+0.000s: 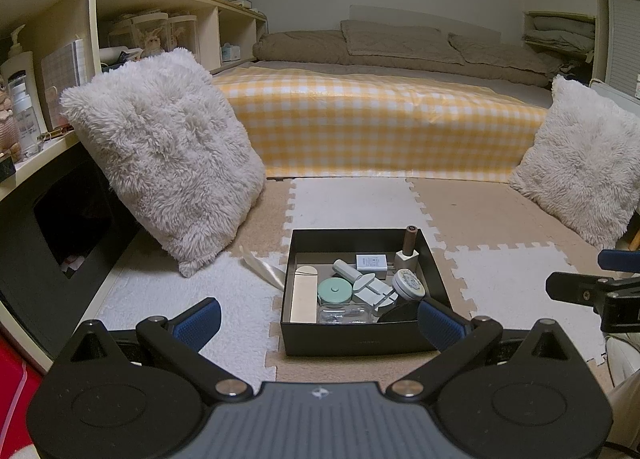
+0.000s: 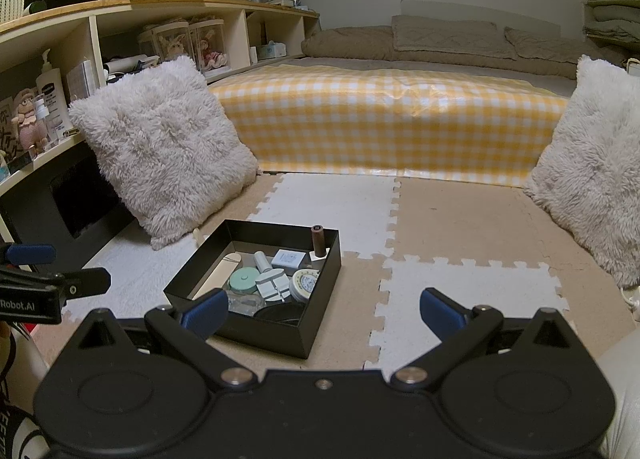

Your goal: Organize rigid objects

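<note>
A black open box (image 1: 352,337) (image 2: 276,333) sits on the foam floor mat. Inside lie several small rigid items: a mint round tin (image 1: 335,291) (image 2: 243,281), a white charger block (image 1: 372,262) (image 2: 288,259), a round patterned tin (image 1: 408,283) (image 2: 305,283), a brown-capped bottle standing upright (image 1: 409,247) (image 2: 317,245) and a long beige case (image 1: 304,297). My left gripper (image 1: 318,323) is open just before the box's near wall, holding nothing. My right gripper (image 2: 324,311) is open over the box's right front corner, empty.
Two shaggy white cushions (image 1: 168,151) (image 2: 592,167) lean left and right. A mattress with a yellow checked cover (image 1: 380,127) lies behind the mat. A shelf unit (image 1: 48,59) with bottles lines the left side. A white ribbon strip (image 1: 262,267) lies left of the box.
</note>
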